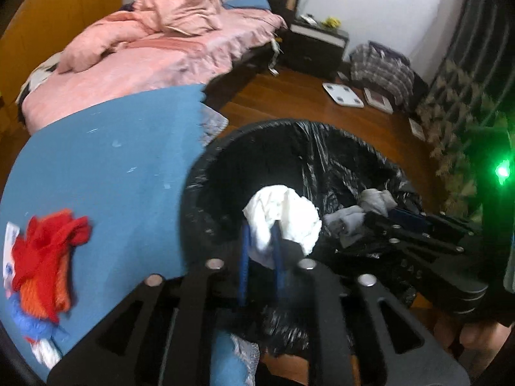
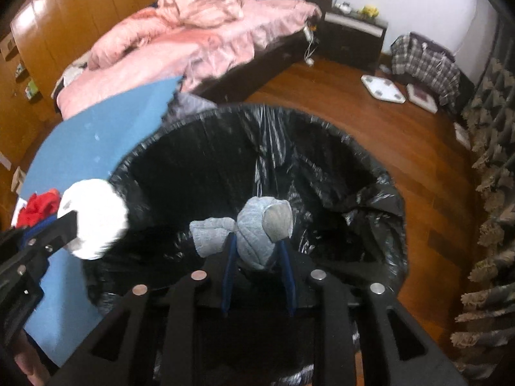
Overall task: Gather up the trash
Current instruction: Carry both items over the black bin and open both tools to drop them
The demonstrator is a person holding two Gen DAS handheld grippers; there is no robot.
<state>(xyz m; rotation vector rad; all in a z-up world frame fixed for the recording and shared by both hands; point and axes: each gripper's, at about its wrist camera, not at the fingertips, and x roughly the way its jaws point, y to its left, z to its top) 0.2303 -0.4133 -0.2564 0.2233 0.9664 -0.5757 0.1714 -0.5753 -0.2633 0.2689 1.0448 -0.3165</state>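
Standing on a wooden floor (image 2: 379,148) beside a blue tabletop (image 1: 106,167), a bin with a black bag (image 2: 264,160) fills both views; behind it is a bed (image 1: 145,58) with pink covers. Over the bin, the left gripper (image 1: 261,247) pinches a white crumpled paper (image 1: 286,215), and the right gripper (image 2: 257,251) pinches a grey cloth ball (image 2: 257,228). Only the left view shows the red cloth (image 1: 48,254) clearly; the right view shows the wooden wardrobe (image 2: 80,16).

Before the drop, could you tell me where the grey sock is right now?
The grey sock sits between the right gripper fingers, above the black-lined bin, right of the white wad.
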